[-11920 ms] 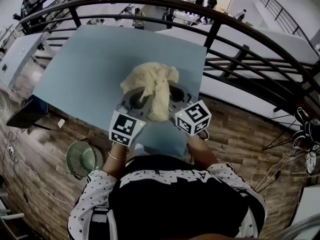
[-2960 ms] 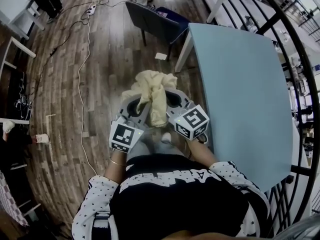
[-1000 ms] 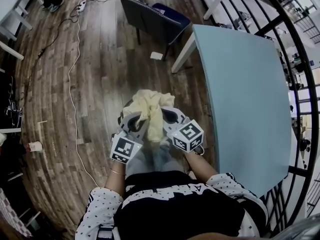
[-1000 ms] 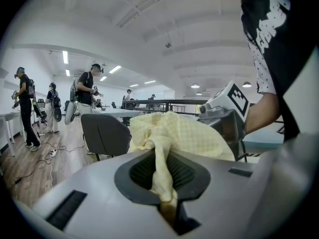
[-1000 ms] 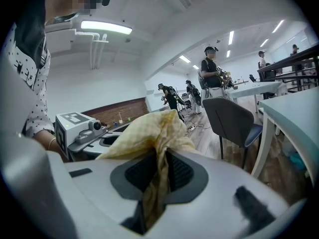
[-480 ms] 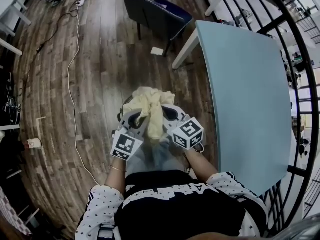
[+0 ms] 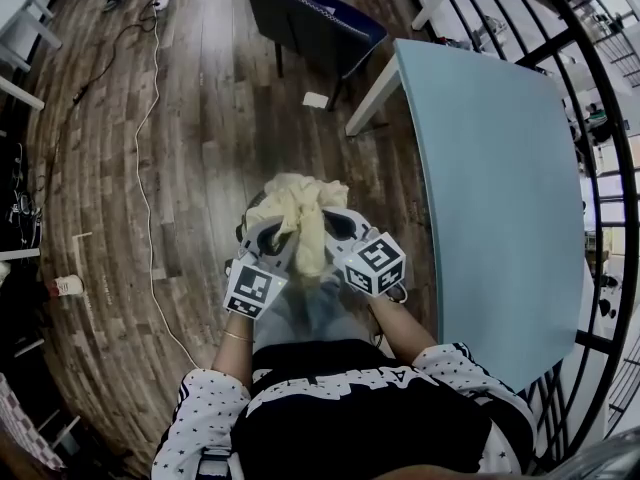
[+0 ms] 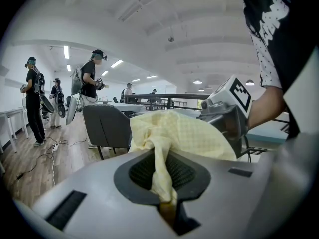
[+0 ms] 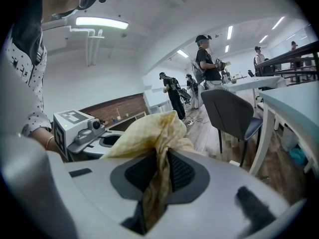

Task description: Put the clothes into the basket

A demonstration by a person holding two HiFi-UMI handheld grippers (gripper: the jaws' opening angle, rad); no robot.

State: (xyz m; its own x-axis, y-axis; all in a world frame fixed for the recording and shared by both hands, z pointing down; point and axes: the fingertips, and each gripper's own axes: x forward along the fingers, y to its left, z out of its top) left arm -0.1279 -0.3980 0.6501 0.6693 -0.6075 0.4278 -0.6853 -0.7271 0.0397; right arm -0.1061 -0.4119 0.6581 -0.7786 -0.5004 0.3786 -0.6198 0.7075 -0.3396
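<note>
Pale yellow checked cloth [image 7: 300, 206] is bunched up, held off the wooden floor [image 7: 200, 168] in front of the person's torso, at centre of the head view. Both grippers have it. Left gripper [image 8: 167, 195] is closed on a twisted fold that runs down into its jaws. Right gripper [image 9: 152, 193] is closed on another fold of the same cloth. Grippers sit side by side, left at 9 o'clock of the cloth and right at 3 o'clock, marker cubes toward the person. Rest of the cloth heaps over the jaw tips at 12 o'clock.

Light blue table [image 7: 500, 188] is at 3 o'clock, apart from the cloth. Dark blue chair [image 7: 310, 18] at 12 o'clock. White cable [image 7: 145, 168] trails over the floor at 10 o'clock.
</note>
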